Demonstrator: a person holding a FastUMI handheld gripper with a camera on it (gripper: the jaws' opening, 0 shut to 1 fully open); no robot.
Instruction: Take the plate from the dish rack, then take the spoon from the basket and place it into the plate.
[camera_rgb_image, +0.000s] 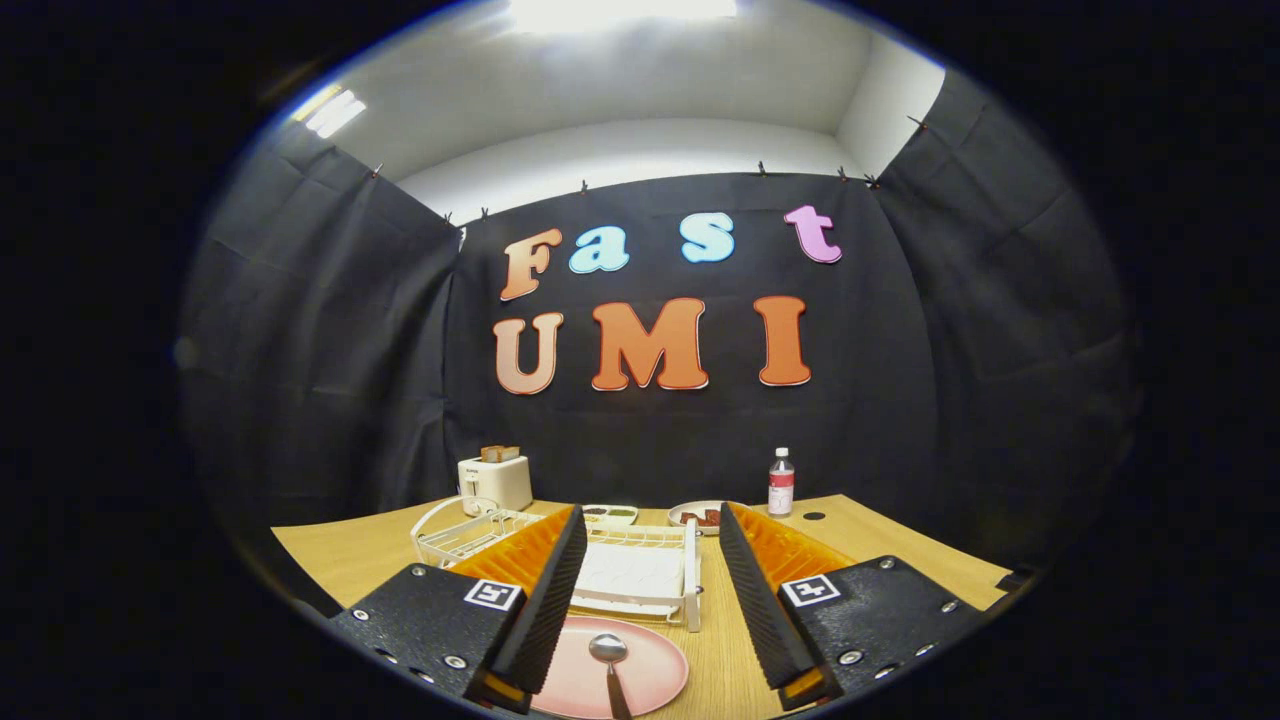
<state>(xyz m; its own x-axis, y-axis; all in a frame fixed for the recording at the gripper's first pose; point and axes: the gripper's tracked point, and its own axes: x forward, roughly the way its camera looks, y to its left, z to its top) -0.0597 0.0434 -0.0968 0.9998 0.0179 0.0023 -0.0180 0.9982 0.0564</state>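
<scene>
A pink plate (640, 670) lies flat on the wooden table, low between my two fingers and nearer the left one. A metal spoon (608, 660) rests in the plate, bowl pointing away from me and handle toward me. My gripper (650, 600) hangs above the plate with its jaws wide apart and nothing between them. Just beyond the plate stands a white wire dish rack (640, 580) with a flat white tray in it. A white wire basket (455, 530) with a hoop handle sits to the left of the rack, partly hidden by the left finger.
At the table's back stand a white toaster (495, 480) holding bread slices, a small tray (610, 514) of dark food, a dish (700, 516) of food, and a clear bottle (781, 483) with a red label. Bare wood (880, 540) shows to the right.
</scene>
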